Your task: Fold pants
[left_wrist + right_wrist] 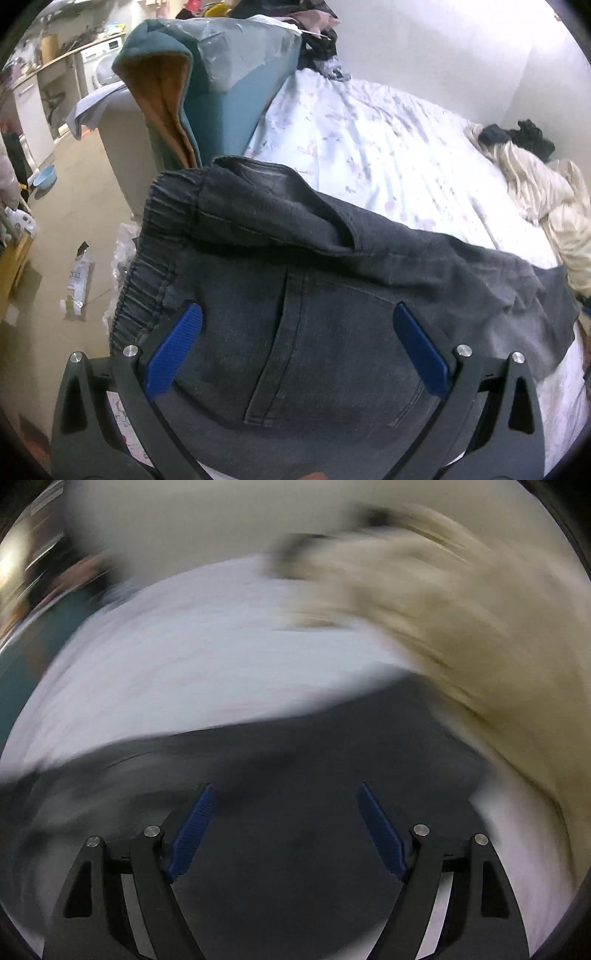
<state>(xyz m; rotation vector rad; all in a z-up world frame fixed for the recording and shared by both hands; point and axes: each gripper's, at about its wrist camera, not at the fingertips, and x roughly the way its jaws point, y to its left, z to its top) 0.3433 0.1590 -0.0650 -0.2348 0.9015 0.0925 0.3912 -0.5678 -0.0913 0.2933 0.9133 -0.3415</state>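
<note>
Pants (314, 295): dark grey denim, spread on the bed sheet (369, 155) at its near edge, elastic waistband (155, 258) toward the floor side, back pocket (332, 350) facing up, upper layer rumpled along the far edge.
Left gripper (298, 321): spread wide, pads on either side of the back pocket, nothing clamped; touching the cloth or just above it, cannot tell.
Right gripper (285, 794): spread wide over the pants (295, 849), no cloth pinched; view heavily blurred.
Other laundry: cream garment (546, 199) on the sheet, well apart from the waistband, beyond the leg end.
Step in hand: apparently between grasps, pants laid roughly flat and one fold likely made, not yet compact.
Next move calls for: closing on a fabric edge, probably at the waistband or the leg end, then carrying it across the pocket while smoothing the rumpled layer; blurred right view leaves the exact grasp spot unclear.
</note>
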